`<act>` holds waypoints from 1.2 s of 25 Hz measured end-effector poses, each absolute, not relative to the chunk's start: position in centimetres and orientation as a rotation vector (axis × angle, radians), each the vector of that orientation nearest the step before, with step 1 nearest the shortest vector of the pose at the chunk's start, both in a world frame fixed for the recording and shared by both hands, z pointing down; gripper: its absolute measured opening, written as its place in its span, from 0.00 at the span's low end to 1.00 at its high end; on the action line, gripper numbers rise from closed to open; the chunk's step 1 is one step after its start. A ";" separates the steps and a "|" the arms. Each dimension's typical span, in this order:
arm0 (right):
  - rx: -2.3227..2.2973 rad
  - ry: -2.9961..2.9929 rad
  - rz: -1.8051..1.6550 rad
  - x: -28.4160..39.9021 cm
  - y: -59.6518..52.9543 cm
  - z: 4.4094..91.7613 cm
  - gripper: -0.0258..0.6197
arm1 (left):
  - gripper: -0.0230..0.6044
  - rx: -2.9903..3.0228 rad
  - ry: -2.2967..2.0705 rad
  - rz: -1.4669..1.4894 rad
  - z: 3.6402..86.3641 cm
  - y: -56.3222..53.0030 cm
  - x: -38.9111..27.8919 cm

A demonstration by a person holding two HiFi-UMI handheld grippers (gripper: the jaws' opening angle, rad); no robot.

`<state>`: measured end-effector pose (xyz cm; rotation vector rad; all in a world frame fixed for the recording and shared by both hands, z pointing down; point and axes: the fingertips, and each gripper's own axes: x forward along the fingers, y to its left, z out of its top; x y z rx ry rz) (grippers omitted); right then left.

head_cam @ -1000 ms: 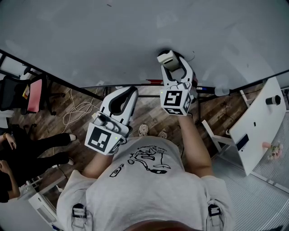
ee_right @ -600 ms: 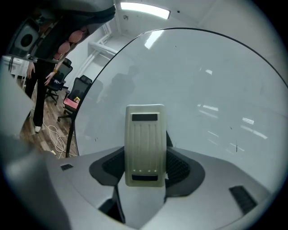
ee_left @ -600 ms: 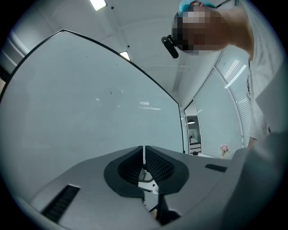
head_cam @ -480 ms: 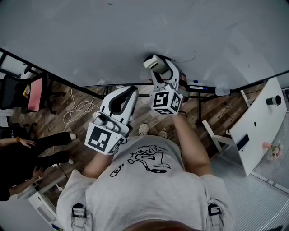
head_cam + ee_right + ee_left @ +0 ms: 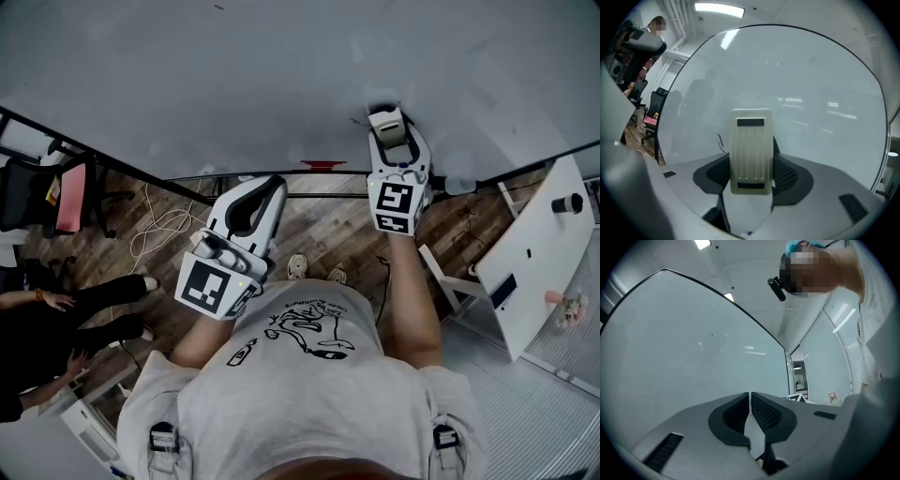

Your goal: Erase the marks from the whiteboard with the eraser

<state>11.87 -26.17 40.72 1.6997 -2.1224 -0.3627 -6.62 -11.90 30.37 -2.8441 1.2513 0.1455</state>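
The whiteboard (image 5: 281, 75) fills the top of the head view. My right gripper (image 5: 389, 127) is shut on a cream eraser (image 5: 385, 120) and holds it against the board's lower part. In the right gripper view the ribbed eraser (image 5: 750, 150) stands between the jaws, pointing at the whiteboard (image 5: 797, 79). A short dark mark (image 5: 720, 141) shows on the board just left of it. My left gripper (image 5: 271, 187) hangs below the board's bottom edge. Its jaws meet in the left gripper view with nothing between them, and the left gripper (image 5: 750, 401) faces the whiteboard (image 5: 684, 348) from a distance.
A red marker (image 5: 322, 165) lies on the rail under the board. An office chair (image 5: 56, 192) and seated people (image 5: 56, 319) are at the left. A white table (image 5: 534, 253) stands at the right, and cable (image 5: 164, 230) lies loose on the wooden floor.
My right gripper carried the eraser left along the board's lower part, then back to the right, past where it started. The left gripper has stayed still.
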 end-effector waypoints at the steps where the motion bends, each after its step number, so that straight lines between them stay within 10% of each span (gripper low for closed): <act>1: 1.731 -2.119 -0.343 13.0 -26.3 40.6 0.44 | 0.09 -2.846 1.249 0.145 30.4 -11.9 -6.5; 30: 1.521 -2.126 -0.557 1.2 -25.3 44.5 0.44 | 0.09 -2.842 1.269 0.129 30.8 -12.3 -6.6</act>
